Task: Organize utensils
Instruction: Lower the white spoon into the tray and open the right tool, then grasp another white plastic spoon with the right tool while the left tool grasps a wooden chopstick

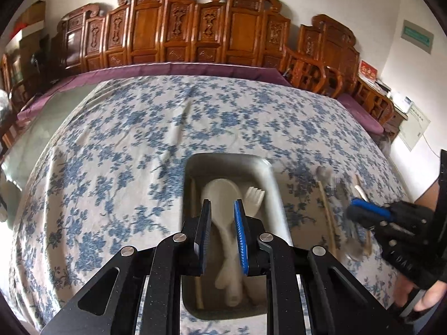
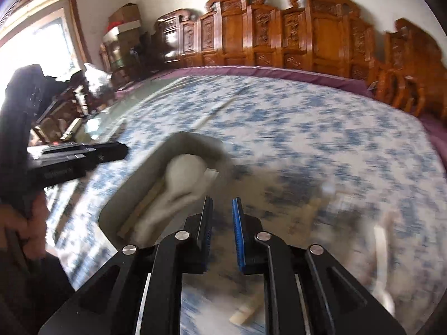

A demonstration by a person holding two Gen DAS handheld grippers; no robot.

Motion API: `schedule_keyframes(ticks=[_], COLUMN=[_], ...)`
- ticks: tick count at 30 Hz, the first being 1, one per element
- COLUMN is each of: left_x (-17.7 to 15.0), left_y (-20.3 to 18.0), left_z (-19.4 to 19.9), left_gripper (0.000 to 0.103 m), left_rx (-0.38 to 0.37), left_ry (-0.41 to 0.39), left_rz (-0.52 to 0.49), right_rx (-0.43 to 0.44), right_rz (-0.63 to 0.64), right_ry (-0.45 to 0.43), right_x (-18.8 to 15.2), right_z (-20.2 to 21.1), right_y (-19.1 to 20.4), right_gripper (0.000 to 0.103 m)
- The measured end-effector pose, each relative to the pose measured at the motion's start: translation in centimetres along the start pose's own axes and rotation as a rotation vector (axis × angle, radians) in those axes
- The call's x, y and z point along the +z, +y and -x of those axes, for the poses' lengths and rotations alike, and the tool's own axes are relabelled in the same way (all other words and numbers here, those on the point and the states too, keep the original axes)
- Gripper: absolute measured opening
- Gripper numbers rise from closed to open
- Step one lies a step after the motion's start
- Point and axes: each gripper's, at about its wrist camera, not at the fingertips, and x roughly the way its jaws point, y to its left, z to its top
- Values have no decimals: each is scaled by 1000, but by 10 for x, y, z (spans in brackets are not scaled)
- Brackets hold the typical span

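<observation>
A grey tray (image 1: 223, 157) on the blue-flowered cloth holds a white spoon (image 1: 220, 192), a white fork (image 1: 255, 195) and a chopstick (image 1: 192, 192). My left gripper (image 1: 222, 205) hovers over the tray, open by a narrow gap and holding nothing; the spoon lies below it. To the right, my right gripper (image 1: 353, 208) hangs above loose chopsticks (image 1: 327, 209) and a blurred metal spoon (image 1: 324, 171). In the right wrist view the right gripper (image 2: 222, 202) is open a little and empty, beside the tray (image 2: 131, 187) and the white spoon (image 2: 184, 173). The left gripper (image 2: 123, 149) shows at the left.
Carved wooden chairs (image 1: 195, 28) line the table's far purple edge (image 1: 167, 68). Bare glass (image 1: 56, 106) shows at the left beyond the cloth. Blurred pale utensils (image 2: 380, 240) lie right of the right gripper, and a long stick (image 2: 215, 111) lies farther out. A hand (image 1: 433, 296) holds the right gripper.
</observation>
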Motion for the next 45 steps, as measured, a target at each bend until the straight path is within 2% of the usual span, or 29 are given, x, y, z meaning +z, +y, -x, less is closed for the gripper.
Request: schedule_keyframes(ticks=[5,14,21,27,33,40,41,42,43,45], left_x=[1,-13,-27,-39,-51,-61,-61,-62,-63,-64], left_y=[-36,-102,-127,-140,-148,-153,-154,-155,-157,-158], left_z=[4,3,-14,-28,-45,-56,-57,-57,-57,-60], left_gripper=[16,16,16,16,16,16,16,17,23,26], left_rx=[-41,-93,-114,-110,-100,-93,-93,-93,-92,-91], left_ry=[-9,-16,35,74,123,158,160,162,162,163], left_rz=[-44,-154,-176,-203,-226,-234,-238,-241,-245,-250], right_rx=[-138,-247,-250,-252,-280,-280,-278,-269,-274,-272], right_rz=[6,-62,-140,-135,-131,-151,-152,-154,-151,-159], right_ry=[-8,21,124,135,219,207,207,206,210,210], right_x=[-23,-51,-76,-76,-82,-82,-82,-82,-82,-83], right_z=[31,41,6,-4,-23,-25,-25,-25,-25,-24], right_y=[-41,-102,-138,-142,-147,-151,-151,-151,-150,-151], right_gripper=[23,31,31,31,31,31,31,21,8,8])
